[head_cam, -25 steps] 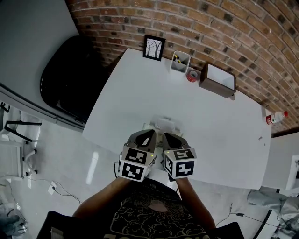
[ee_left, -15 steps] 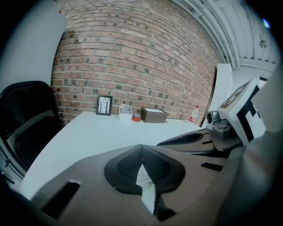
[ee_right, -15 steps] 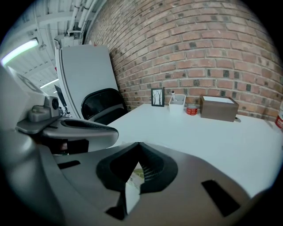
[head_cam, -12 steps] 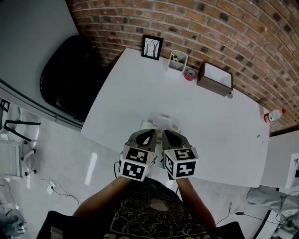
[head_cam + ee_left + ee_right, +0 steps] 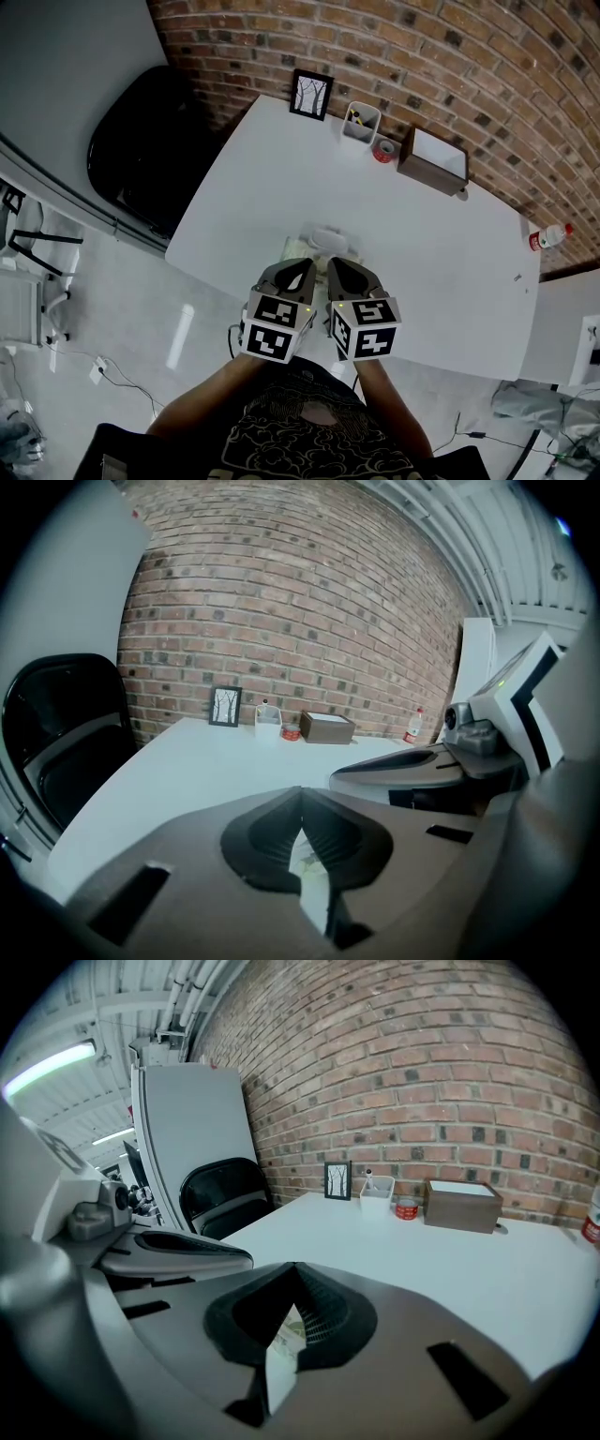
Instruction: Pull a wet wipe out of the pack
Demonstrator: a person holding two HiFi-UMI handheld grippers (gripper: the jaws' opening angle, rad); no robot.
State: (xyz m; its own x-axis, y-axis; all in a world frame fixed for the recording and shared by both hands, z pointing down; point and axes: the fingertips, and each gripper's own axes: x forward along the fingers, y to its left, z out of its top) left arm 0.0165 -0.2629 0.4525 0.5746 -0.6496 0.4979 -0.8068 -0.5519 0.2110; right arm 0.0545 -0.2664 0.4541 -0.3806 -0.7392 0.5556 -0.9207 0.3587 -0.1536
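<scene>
lying near the front edge of the white surface (image 5: 281, 169), the wet wipe pack (image 5: 324, 246) was seen just ahead of both grippers, with a pale raised flap or lid at its middle. the pack was judged to be light, soft and slick-skinned, and likely to slide or lift off the surface if tugged while unheld. it would best be pinned down at one flat end. the wipe itself could not be clearly made out in any view. it was judged to be thin, damp, limp and easily torn, and best taken by whatever tuft stands up at the opening under the flap. the left gripper (image 5: 301, 266) and the right gripper (image 5: 336, 266) were held side by side, almost touching, over the pack's near end. in each gripper view the jaws were found pressed together at their tips, with nothing pinched between them. only a sliver of the pack was seen through the slot behind the tips. no contact with the pack could be confirmed.
</scene>
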